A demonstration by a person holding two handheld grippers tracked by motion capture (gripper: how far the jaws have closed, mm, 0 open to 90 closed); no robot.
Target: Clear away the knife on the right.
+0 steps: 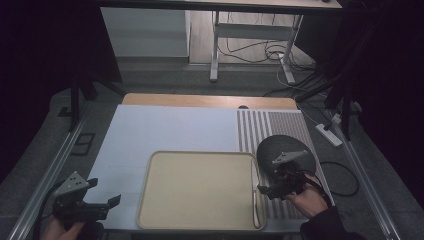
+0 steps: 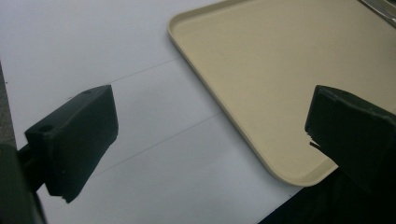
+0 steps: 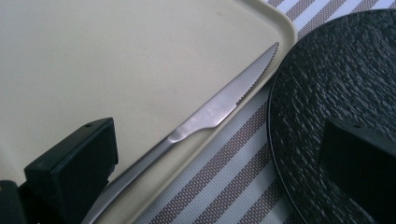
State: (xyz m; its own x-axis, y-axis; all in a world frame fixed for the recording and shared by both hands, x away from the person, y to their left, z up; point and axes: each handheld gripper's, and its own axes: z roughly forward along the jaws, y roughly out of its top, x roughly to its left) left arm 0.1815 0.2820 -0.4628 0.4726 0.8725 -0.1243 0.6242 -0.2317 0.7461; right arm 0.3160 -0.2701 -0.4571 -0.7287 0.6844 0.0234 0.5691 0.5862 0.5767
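Left gripper [image 1: 102, 200] at near-left edge of worktop [image 1: 150, 135], held by a hand [image 1: 62, 230] coming in from the bottom of the high view. Fingers [image 2: 74, 140] wide apart, nothing between them; in the left gripper view they hang over white sheet [image 2: 93, 60] and the near-left corner of the tray [image 2: 261, 70].

Right gripper [image 1: 272, 189] at near-right, held by the right hand [image 1: 307, 200], grey plate on top. Fingers [image 3: 70, 168] spread wide, holding nothing. In the right gripper view one finger sits over the tray [image 3: 116, 70], the other over the black plate [image 3: 336, 84].

Tray [image 1: 200, 195]: beige, rounded corners, lies centre-near on the worktop, its left part over the white sheet [image 1: 165, 130] and its right edge reaching the striped mat [image 1: 270, 127].

Knife [image 3: 219, 105]: metal, serrated blade. Lies along the tray's right rim, inside the tray, blade tip pointing away toward the far corner. Handle end passes under the finger on the tray side; whether they touch I cannot tell. In the high view the knife [image 1: 255, 207] shows as a pale line by the rim.

Black plate [image 1: 285, 150]: round, textured, on the striped mat [image 3: 224, 172], just right of the tray, partly covered by the right gripper.
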